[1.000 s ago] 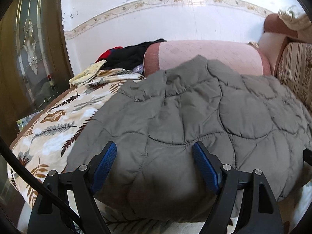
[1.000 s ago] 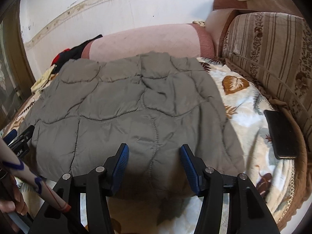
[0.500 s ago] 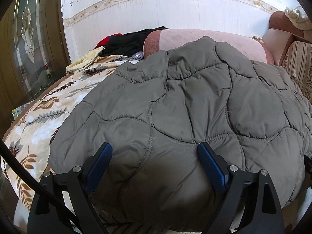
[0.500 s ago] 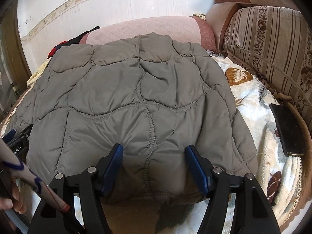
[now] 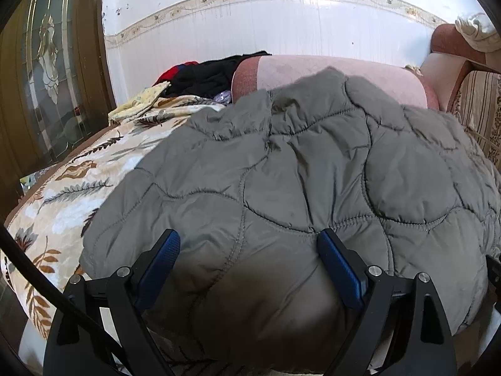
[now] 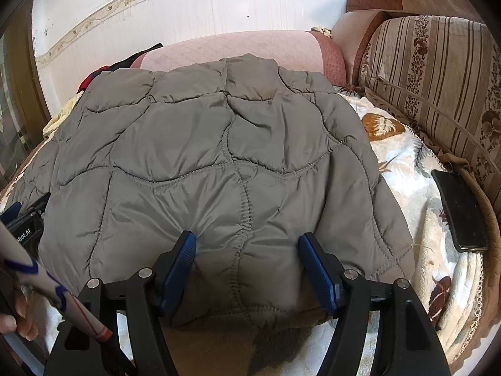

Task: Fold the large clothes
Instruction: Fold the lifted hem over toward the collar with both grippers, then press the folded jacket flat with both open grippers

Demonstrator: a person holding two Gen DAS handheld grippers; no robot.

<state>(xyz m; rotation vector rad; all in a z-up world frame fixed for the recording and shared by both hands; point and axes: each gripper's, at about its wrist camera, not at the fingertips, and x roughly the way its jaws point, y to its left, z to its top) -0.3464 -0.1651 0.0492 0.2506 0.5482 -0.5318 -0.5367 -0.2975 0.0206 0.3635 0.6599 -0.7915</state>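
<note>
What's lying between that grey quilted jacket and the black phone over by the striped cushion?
Only bare leaf-print blanket, seen in the right wrist view, separates the grey quilted jacket from the black phone.

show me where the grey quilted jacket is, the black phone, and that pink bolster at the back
grey quilted jacket [image 6: 219,156], right wrist view, on a middle quilted panel.
black phone [image 6: 460,210], right wrist view, on the middle of its dark face.
pink bolster [image 5: 328,73], left wrist view, on its pale top above the jacket.

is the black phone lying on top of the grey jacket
No, the black phone lies on the leaf-print blanket, off to the right of the grey jacket.
</note>
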